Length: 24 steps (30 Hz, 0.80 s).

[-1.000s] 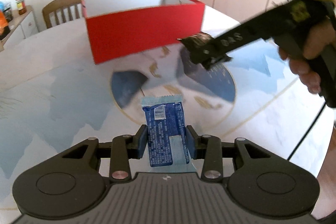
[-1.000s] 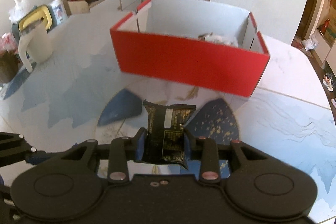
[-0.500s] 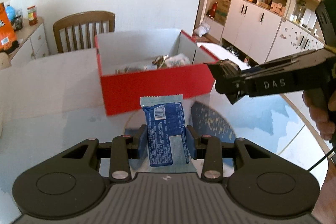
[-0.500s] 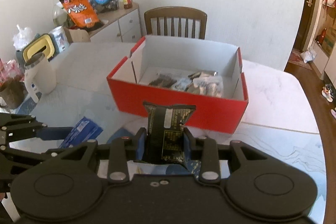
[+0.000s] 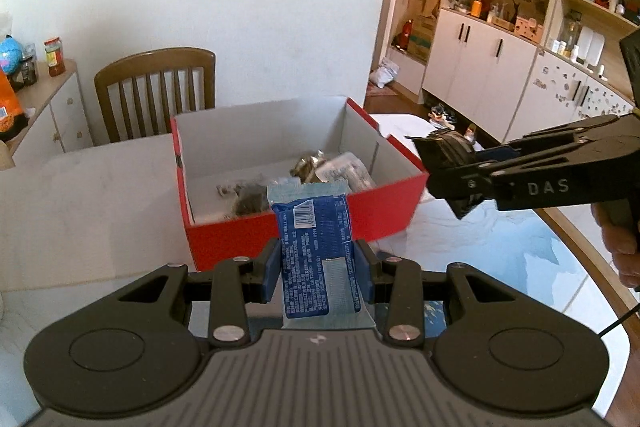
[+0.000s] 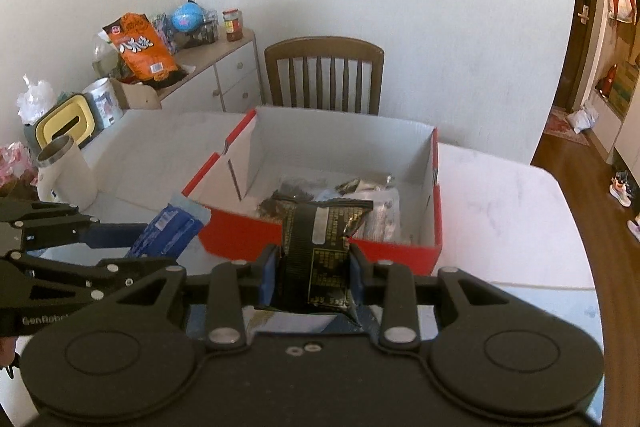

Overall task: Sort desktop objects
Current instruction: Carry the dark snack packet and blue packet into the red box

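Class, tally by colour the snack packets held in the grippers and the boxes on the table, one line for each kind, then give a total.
Blue packet, held in the left gripper: 1
Black packet, held in the right gripper: 1
Red box on the table: 1
Total: 3
The packets lying in the box overlap too much to count.

A wooden chair (image 6: pixel 324 73) stands against the white wall. Left of the chair is a pale drawer cabinet (image 6: pixel 224 71); on it sit an orange snack bag (image 6: pixel 140 49), a small blue globe (image 6: pixel 188 17) and a red-lidded jar (image 6: pixel 233 25). Farther left of the chair, a white mug (image 6: pixel 66 173) and a yellow-lidded container (image 6: pixel 64 123) stand close together.
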{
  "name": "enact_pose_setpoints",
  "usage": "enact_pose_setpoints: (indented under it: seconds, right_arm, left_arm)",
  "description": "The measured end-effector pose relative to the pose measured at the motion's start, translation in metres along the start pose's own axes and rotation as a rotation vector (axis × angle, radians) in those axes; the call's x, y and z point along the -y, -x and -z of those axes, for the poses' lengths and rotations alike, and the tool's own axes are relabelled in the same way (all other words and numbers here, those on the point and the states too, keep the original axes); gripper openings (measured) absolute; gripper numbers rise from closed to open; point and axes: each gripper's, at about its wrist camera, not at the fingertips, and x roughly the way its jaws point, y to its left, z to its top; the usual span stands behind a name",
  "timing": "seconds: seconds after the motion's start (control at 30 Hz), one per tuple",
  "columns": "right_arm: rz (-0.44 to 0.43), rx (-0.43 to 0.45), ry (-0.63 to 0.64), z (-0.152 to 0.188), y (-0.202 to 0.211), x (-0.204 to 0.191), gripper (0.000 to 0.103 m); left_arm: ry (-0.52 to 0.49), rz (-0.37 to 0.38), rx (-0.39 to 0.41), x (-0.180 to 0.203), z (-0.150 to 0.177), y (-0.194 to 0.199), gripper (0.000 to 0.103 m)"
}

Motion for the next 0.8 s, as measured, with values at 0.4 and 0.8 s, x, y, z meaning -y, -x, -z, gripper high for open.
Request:
enact_pose_setpoints:
  seconds: [0.4, 0.8]
  right_arm:
    - [-0.029, 0.015, 0.036, -0.029, -0.023, 0.013, 0.034]
    - [-0.042, -0.003, 0.064, -0.048, -0.059, 0.029, 0.034]
  left_arm:
    - [-0.003, -0.038, 0.0, -0.016, -0.037, -0.03, 0.037]
    - [0.003, -0.092, -0.016, -0.03, -0.075, -0.074, 0.037]
